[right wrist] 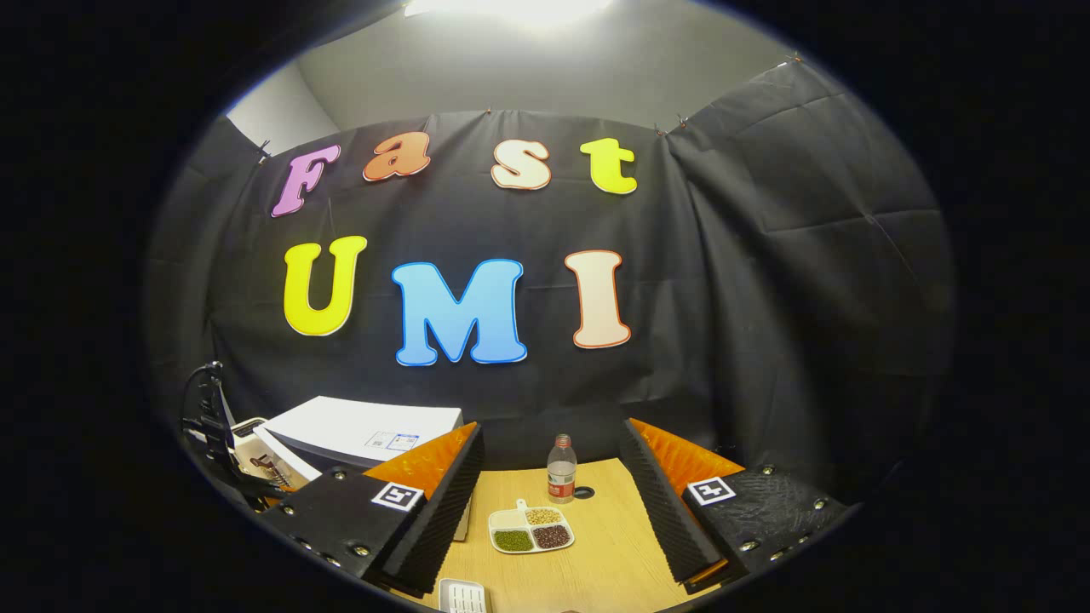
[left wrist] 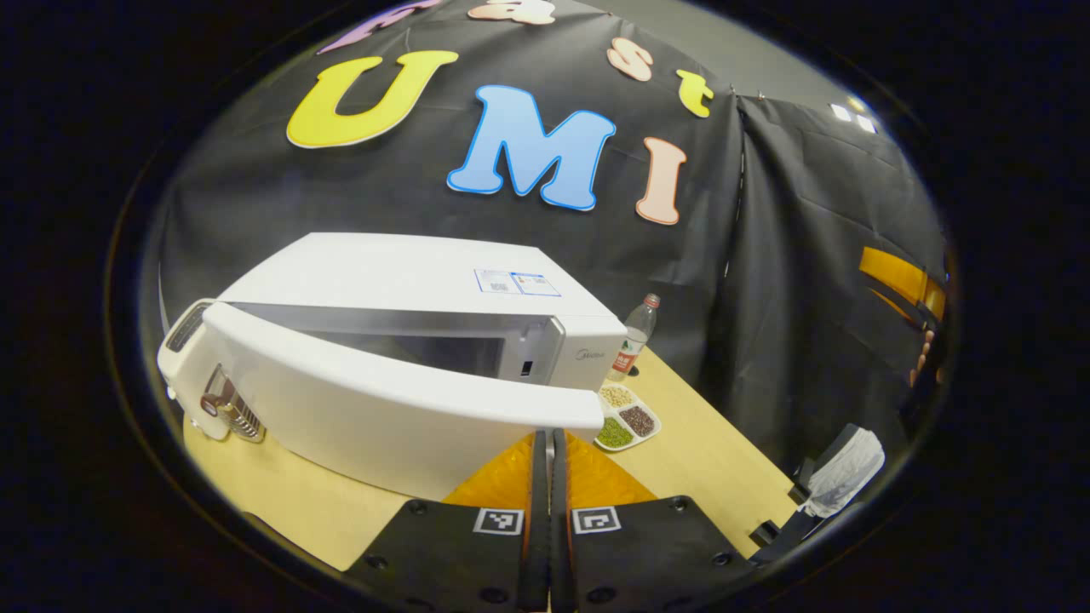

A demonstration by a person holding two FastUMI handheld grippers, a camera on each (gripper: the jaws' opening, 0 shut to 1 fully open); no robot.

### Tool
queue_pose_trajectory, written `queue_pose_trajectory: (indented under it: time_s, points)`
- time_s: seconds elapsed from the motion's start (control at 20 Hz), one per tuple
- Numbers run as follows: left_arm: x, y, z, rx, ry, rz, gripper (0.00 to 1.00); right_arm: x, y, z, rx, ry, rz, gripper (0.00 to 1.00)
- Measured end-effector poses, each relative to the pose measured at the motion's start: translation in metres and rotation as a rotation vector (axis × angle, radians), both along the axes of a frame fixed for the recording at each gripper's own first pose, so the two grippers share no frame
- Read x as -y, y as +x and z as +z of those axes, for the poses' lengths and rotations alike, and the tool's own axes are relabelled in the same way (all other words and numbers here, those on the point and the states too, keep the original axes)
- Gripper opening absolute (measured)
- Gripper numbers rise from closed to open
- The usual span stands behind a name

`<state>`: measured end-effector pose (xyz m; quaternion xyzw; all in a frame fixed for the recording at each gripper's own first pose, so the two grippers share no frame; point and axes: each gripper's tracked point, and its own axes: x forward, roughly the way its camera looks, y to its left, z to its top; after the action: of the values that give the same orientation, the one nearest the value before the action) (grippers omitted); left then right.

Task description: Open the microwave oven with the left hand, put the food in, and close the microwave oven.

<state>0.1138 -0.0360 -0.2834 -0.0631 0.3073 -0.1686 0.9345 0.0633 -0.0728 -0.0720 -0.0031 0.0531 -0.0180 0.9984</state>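
In your left gripper view, the microwave oven [left wrist: 400, 289] sits on the left of the table [left wrist: 707, 460], its white door [left wrist: 383, 400] swung partly out toward you so that a slice of the dark cavity shows behind its top edge. The control panel with a knob [left wrist: 228, 409] sits at the far left end of the oven. Your left gripper [left wrist: 549, 477] points at the free right end of the door, just below it, and its jaws are pressed together with nothing between them; you cannot tell whether the tips touch the door. To the right of the oven, the food tray [left wrist: 628, 417] lies flat on the table, a divided white dish with pale, dark and green portions. Just beyond it a clear water bottle [left wrist: 634, 336] stands upright near the black wall cloth.

In your right gripper view, the oven [right wrist: 358, 430] shows at the left with its door [right wrist: 285, 460] ajar. Your right gripper [right wrist: 553, 511] has its jaws spread wide and holds nothing. Between them, farther off on the table [right wrist: 613, 562], lies the food tray [right wrist: 531, 528], with the bottle [right wrist: 561, 468] upright just behind it. A small white ribbed object [right wrist: 462, 596] lies at the near edge.
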Motion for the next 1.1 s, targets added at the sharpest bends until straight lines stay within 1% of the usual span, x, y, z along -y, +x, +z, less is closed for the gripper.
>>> queue_pose_trajectory:
  time_s: [0.2,0.45,0.6,0.8,0.95,1.05,1.1]
  points:
    - [0.004,0.027,-0.003,0.002,-0.006,0.021,0.07,0.011,0.007,-0.003,-0.009,-0.007,0.005,0.97]
    - [0.009,0.044,-0.007,0.004,0.018,0.033,0.07,0.023,0.019,-0.010,-0.023,0.014,0.013,0.97]
    - [0.009,0.051,-0.009,0.012,0.027,0.038,0.07,0.024,0.024,-0.022,-0.035,0.026,0.033,0.97]
    - [0.008,0.063,-0.009,0.028,0.056,0.050,0.07,0.014,0.028,-0.043,-0.077,0.044,0.079,0.97]
    - [0.007,0.076,-0.012,0.037,0.066,0.083,0.07,0.011,0.028,-0.044,-0.075,0.040,0.099,0.97]
    - [0.007,0.075,-0.017,0.010,0.057,0.108,0.07,0.013,0.026,-0.042,-0.072,0.034,0.104,0.97]
    - [0.006,0.075,-0.017,0.015,0.064,0.122,0.07,0.016,0.026,-0.042,-0.071,0.032,0.102,0.97]
